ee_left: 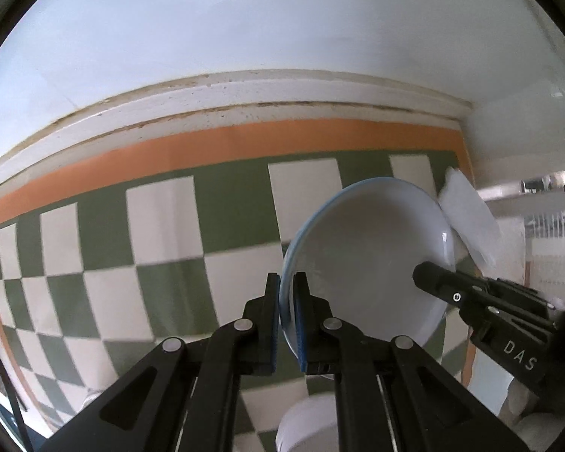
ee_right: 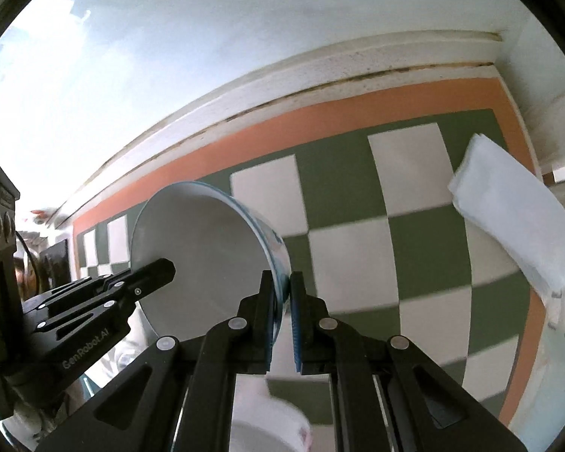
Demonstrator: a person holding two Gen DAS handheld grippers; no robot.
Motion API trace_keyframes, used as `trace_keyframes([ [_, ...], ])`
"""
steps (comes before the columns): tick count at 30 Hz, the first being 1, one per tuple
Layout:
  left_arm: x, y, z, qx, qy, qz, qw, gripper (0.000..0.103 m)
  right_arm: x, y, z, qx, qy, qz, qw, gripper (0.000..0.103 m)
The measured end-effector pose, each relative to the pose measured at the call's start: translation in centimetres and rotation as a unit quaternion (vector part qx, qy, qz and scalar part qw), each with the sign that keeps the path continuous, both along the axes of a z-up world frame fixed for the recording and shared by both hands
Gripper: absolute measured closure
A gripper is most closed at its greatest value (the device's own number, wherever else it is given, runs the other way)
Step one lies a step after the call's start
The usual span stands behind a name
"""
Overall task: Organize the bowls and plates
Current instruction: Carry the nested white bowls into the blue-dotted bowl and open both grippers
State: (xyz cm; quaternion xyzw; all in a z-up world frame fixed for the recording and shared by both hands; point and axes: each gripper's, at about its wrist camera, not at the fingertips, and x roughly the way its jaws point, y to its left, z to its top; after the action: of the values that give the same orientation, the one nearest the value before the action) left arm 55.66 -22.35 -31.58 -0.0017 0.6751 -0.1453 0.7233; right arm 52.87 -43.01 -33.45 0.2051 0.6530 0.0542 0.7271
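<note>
Both of my claws were on one bowl (ee_left: 365, 263), a white one with a thin blue line along its rim, and it was lifted in the air in front of the checkered green and white cloth (ee_left: 162, 233). My left gripper (ee_left: 288, 324) had its fingers narrow, pinching the rim at the lower left edge of the bowl in the left wrist view, one finger outside the wall and one inside. My right gripper (ee_right: 280, 320) was also narrow and pinched the rim on the opposite side, at the lower right edge of the bowl in the right wrist view. So the bowl hung between the two claws, touching both, and neither arm was nearer than the other. It was tilted on its side: in the left view its opening looked toward the lower right of the frame, and in the right view toward the lower left, so the hollow faced back to me and the bottom pointed away to the cloth. A round bowl has no real long axis; the line that mattered, I judged, ran rim to rim from one claw to the other. At the bottom centre of both frames a blurred white dish (ee_right: 267, 429) lay under the bowl, maybe the place for stacking. A folded white cloth (ee_right: 516, 211) was near the right edge.
</note>
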Motion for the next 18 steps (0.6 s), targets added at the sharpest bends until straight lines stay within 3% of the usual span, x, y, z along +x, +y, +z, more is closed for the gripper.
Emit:
trace_keyframes([
  [9, -7.3, 1.2, 3.8, -0.017, -0.005, -0.026, 0.9995, 0.098, -10.2, 0.6, 4.2, 0.016, -0.008, -0.005, 1.000, 0.094],
  [18, -14.5, 2.0, 3.7, -0.019, 0.012, -0.051, 0.9984, 0.097, -18.3, 1.7, 2.9, 0.028, 0.013, -0.011, 0.999, 0.094],
])
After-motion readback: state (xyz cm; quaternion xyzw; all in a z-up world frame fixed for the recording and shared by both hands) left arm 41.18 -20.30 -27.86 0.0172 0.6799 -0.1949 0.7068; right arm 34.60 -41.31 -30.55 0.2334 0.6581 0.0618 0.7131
